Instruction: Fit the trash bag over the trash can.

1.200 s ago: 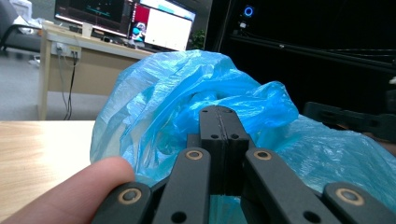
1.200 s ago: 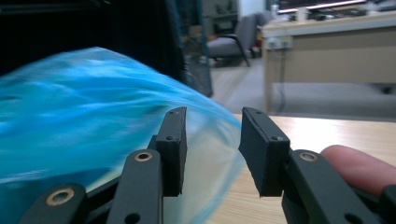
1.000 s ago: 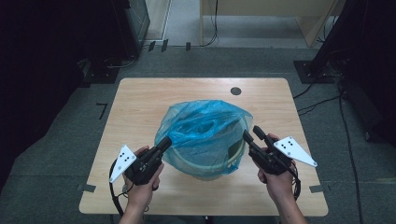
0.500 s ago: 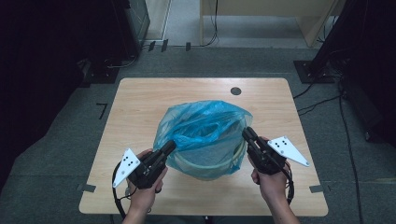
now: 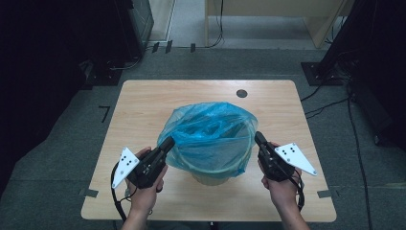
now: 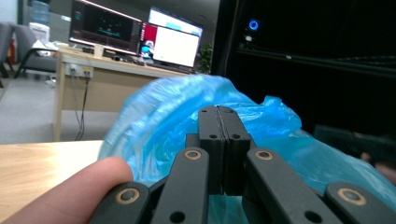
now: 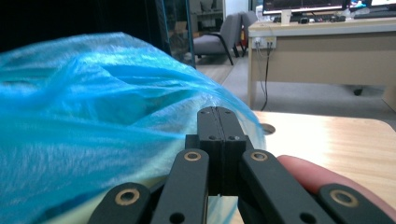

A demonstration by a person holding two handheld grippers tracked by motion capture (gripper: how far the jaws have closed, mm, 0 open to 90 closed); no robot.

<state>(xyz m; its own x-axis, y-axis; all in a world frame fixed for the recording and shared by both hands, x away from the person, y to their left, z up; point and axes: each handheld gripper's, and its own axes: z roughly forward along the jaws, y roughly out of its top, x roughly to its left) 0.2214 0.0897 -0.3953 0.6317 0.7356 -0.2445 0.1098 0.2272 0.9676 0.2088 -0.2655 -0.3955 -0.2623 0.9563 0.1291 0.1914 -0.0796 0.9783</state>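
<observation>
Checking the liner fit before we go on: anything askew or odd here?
Yes. The blue bag billows loosely above the bin, bunched and lopsided rather than smooth over the rim. The left gripper and right gripper are shut at its edges. No tear or spill visible.

Bag (image 5: 210,136) in bin (image 5: 210,176) mid-table (image 5: 143,103); left hand-held gripper (image 5: 166,143) at its left, right hand-held gripper (image 5: 260,139) at its right.
</observation>
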